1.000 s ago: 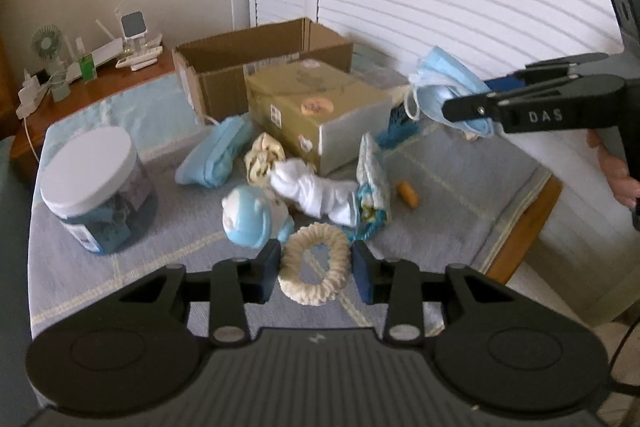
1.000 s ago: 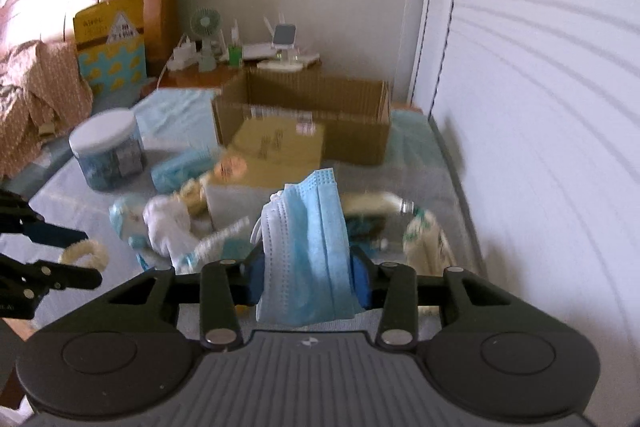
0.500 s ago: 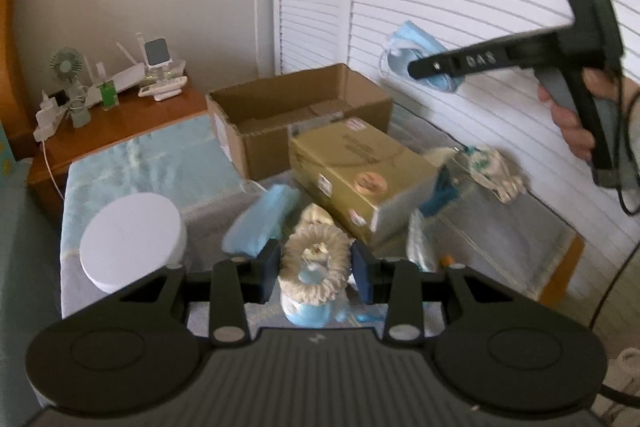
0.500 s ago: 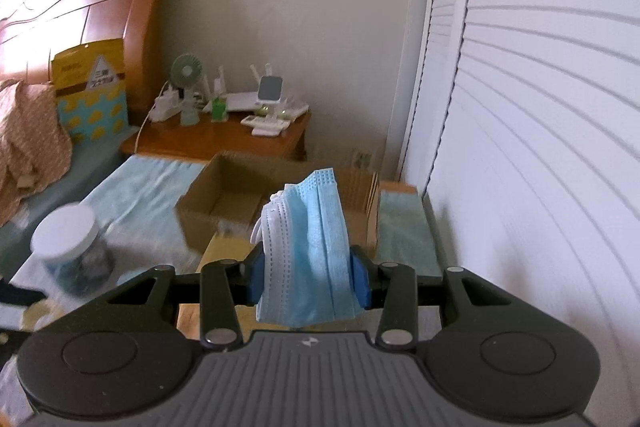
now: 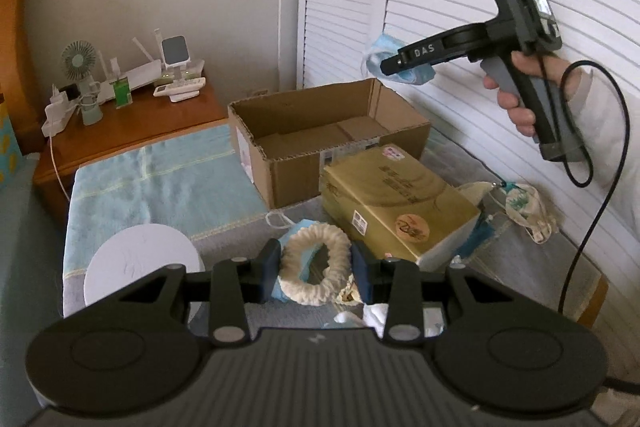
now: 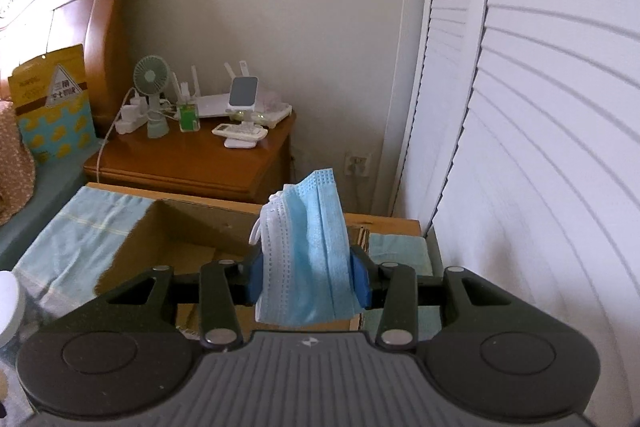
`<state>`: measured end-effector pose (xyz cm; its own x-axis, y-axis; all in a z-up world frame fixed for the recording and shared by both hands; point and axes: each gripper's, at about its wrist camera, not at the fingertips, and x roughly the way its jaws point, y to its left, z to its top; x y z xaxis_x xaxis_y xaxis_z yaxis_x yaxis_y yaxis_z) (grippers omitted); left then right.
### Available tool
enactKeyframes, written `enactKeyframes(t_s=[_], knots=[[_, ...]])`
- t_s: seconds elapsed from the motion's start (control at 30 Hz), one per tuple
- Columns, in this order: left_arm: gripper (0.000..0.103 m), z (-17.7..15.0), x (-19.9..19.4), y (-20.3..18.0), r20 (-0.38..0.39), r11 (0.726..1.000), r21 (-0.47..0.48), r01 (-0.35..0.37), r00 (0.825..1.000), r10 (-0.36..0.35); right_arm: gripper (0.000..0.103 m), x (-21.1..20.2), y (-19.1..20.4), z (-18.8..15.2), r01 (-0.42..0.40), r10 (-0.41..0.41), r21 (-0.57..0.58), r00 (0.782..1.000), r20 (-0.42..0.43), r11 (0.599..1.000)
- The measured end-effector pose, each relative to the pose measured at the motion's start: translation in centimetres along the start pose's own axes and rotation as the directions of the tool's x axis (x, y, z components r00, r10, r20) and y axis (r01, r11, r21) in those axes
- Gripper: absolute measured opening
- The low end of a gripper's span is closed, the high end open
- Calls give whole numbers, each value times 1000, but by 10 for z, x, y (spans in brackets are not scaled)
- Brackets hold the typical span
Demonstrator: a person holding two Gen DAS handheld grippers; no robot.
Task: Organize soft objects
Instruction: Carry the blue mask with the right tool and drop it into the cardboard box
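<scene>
On the left, the left gripper point(image 5: 314, 273) is clamped on a cream scrunchie point(image 5: 313, 273), held up above the clutter on the cloth-covered table point(image 5: 168, 183); the white-lidded jar point(image 5: 140, 263) sits just to its left and the gold box point(image 5: 396, 207) to its right. Further back stands the open cardboard box point(image 5: 332, 131), its floor bare as far as can be seen, which looks like the place the soft things are meant to go. To the right, the right gripper point(image 6: 307, 279) hangs over the far right part of that box with a folded blue face mask point(image 6: 306, 255) between its pads; its jaws are opening, though the mask has not dropped. To do this step well, the release should finish only with the mask squarely above the box's opening, clear of the corrugated rim, since a light mask can drift or catch on a pad by its ear loops. Widening fully and pausing before pulling away would probably let it fall cleanly. The scrunchie can then follow, carried over the gold box rather than dragged across it.
</scene>
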<state>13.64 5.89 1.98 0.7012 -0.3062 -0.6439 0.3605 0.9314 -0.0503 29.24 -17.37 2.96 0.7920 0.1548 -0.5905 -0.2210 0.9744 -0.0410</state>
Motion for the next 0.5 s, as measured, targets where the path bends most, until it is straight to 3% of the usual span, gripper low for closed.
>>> enactKeyframes(t_s=[0.13,0.33,0.5], knots=[[37,3,4,1,-4,1000,-4,-2,1000,2,90,6,-3,-7,19,-19,5,1000,-8,1000],[37,10,8,-2,-1,1000,3,-4,1000,4,103,-19,-5,-24,11,-11,46,1000,-1,999],[37,21,12,-4,4,1000,20,0,1000,0,103,-50,2,-38,13,-13,55,1000,7,998]])
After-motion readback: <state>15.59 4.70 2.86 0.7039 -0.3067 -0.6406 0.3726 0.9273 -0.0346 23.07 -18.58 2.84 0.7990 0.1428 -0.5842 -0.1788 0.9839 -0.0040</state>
